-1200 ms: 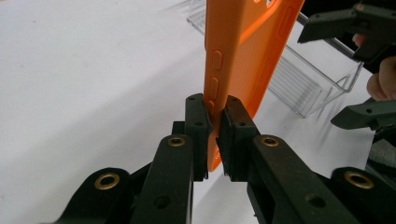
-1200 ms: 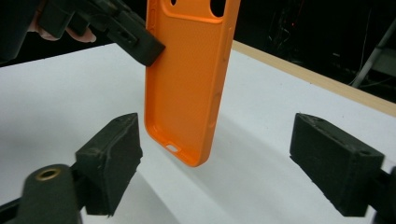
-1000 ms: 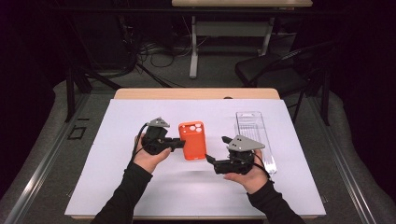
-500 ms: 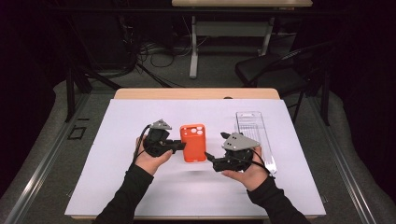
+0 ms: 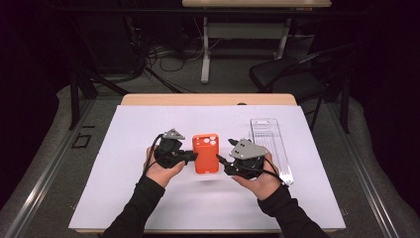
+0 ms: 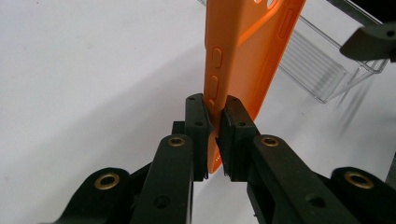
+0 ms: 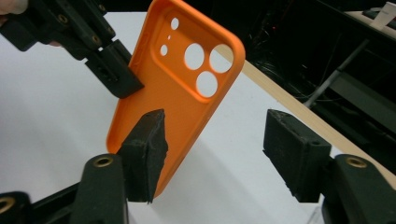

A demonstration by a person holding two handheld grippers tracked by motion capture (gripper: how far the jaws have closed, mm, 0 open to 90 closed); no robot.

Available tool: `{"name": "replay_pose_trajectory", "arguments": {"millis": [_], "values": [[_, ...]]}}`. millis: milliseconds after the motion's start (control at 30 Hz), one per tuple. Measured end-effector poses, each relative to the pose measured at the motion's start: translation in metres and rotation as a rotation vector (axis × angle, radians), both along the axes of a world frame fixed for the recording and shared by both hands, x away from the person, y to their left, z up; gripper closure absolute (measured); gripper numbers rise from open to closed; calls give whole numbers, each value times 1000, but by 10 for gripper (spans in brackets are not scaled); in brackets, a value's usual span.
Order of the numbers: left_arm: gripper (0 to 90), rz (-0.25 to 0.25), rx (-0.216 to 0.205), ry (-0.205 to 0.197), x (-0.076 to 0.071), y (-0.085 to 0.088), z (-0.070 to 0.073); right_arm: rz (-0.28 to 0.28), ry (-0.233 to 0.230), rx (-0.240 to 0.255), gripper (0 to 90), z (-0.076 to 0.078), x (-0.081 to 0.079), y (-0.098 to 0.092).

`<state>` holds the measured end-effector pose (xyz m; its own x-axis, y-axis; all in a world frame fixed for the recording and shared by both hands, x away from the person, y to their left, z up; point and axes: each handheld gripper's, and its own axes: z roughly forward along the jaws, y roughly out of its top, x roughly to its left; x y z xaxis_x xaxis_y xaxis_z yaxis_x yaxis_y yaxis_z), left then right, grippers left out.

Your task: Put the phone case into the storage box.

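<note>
Left gripper [image 5: 190,156]: jaws closed on the left long edge of the orange phone case [image 5: 205,153], at the side-button bumps — a firm pinch, as the left gripper view shows [image 6: 212,135].
Right gripper [image 5: 221,161]: jaws spread wide, holding nothing; one pad lies against or just in front of the case's lower edge, the other stands well clear [image 7: 210,154].
Case position: held between the two grippers above the white table cover [image 5: 124,198], near table centre; whether its lower end touches the cover cannot be told.
Key relation: the case lies at 9 o'clock from the right gripper, just beside its jaw tips. The long axis runs 12 to 6 in the high view, camera cut-outs at the 12 end. The left hand has the case — the right is the free one and near enough to take the opposite edge.
Surroundings: a clear plastic tray [image 5: 270,146] lies at 3 o'clock of the case, behind the right hand [image 5: 260,176].
Obstructions: none judged between the open jaws and the case.
</note>
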<state>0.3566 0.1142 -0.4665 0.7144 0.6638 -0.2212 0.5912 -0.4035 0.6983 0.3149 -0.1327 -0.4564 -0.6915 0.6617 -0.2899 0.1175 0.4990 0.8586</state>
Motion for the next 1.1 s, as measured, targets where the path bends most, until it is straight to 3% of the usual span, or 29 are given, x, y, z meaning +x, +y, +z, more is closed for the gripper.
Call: {"name": "replay_pose_trajectory", "arguments": {"millis": [100, 433, 1100], "values": [[827, 5, 0, 4, 0, 0, -1, -9, -15, -23, 455, 2, 1, 4], [827, 7, -4, 13, -1, 0, -2, -10, -36, -63, 474, 5, 3, 12], [827, -2, 0, 19, -2, -2, -2, -12, -12, -33, 523, 5, 8, 13]]}}
